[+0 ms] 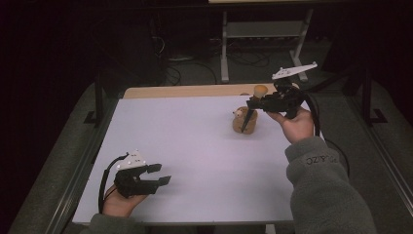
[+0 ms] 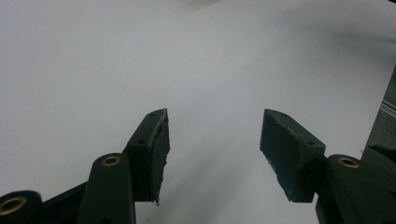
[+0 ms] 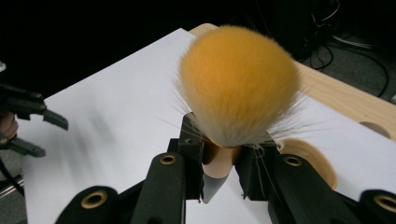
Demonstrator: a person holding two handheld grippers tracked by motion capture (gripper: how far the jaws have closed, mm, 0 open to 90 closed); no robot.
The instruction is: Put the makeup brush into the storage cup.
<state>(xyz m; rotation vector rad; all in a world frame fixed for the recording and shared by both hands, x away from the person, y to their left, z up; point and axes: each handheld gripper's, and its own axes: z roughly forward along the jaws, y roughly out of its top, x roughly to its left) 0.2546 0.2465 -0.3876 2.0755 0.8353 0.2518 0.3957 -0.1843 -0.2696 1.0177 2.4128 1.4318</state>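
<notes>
A makeup brush [image 1: 260,90] with a round orange bristle head and a dark tapered handle is held above a wooden holder [image 1: 245,124] at the table's far right. My right gripper [image 1: 258,101] is shut on it just under the bristles, and the handle slants down toward the holder. In the right gripper view the brush [image 3: 238,79] stands between the jaws of my right gripper [image 3: 219,161], with the holder [image 3: 313,158] behind. A pale item [image 1: 238,113] rests in the holder. My left gripper [image 1: 161,174] hovers open near the front left, nothing between the jaws [image 2: 215,154].
A white sheet [image 1: 195,146] covers the table, with a strip of bare wood [image 1: 185,91] along the far edge. Metal rails run down both sides. A white stand [image 1: 263,34] and cables sit on the dark floor beyond the table.
</notes>
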